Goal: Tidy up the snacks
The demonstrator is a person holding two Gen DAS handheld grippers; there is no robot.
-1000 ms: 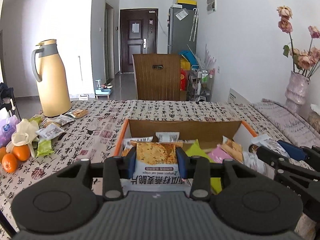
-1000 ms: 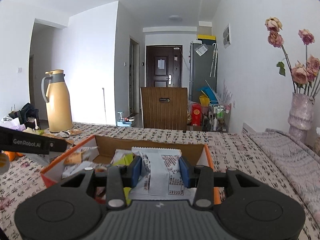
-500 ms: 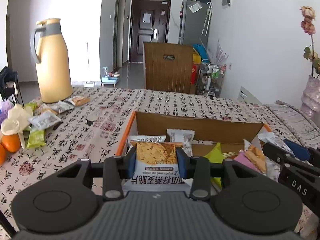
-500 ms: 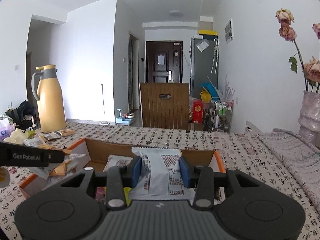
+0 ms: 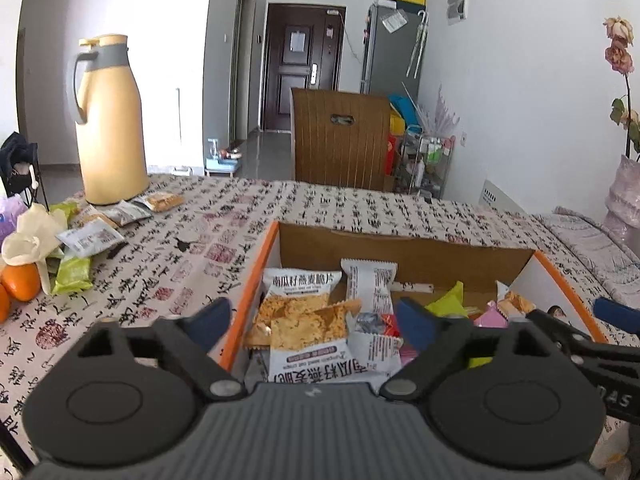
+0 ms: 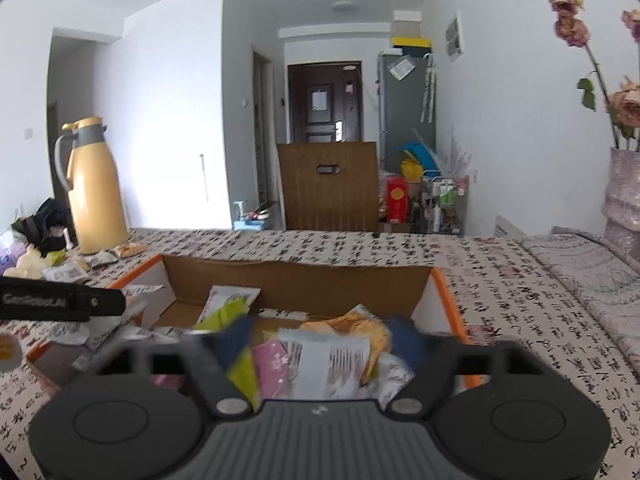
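Cardboard box point(image 5: 408, 254): brown corrugated inner walls with an orange rim, rectangular, open on top, lower centre of both views; it sits on the surface and holds a loose heap of snack packets.
Left claw point(image 5: 314, 320): lower centre of the left wrist view, matte black with dark blue pads; its jaws are opening and stand wide apart, one pad outside the box's left wall, the other over the packets, pressing on nothing.
Oat crisp packet point(image 5: 316, 344): glossy white pouch printed with golden crisp squares, lying flat on the heap between the spread pads, free of both.
Right claw point(image 6: 324, 344): lower centre of the right wrist view, blurred; jaws opening, set wide, gripping nothing.
White printed packet point(image 6: 334, 360): crinkled film with fine print, lying on the heap between the right claw's pads, beside a pink packet point(image 6: 272, 364) and a yellow-green one point(image 6: 242, 372).
Surface point(image 5: 360, 208): covered in pale cloth patterned with black calligraphy and red seals.
Loose snacks point(image 5: 90, 236): small foil and paper pouches scattered at middle left of the left wrist view, well apart from the box.
Oranges point(image 5: 20, 288): round, at the left edge.
Thermos jug point(image 5: 108, 120): tall, smooth, yellow with grey collar and handle, upper left.
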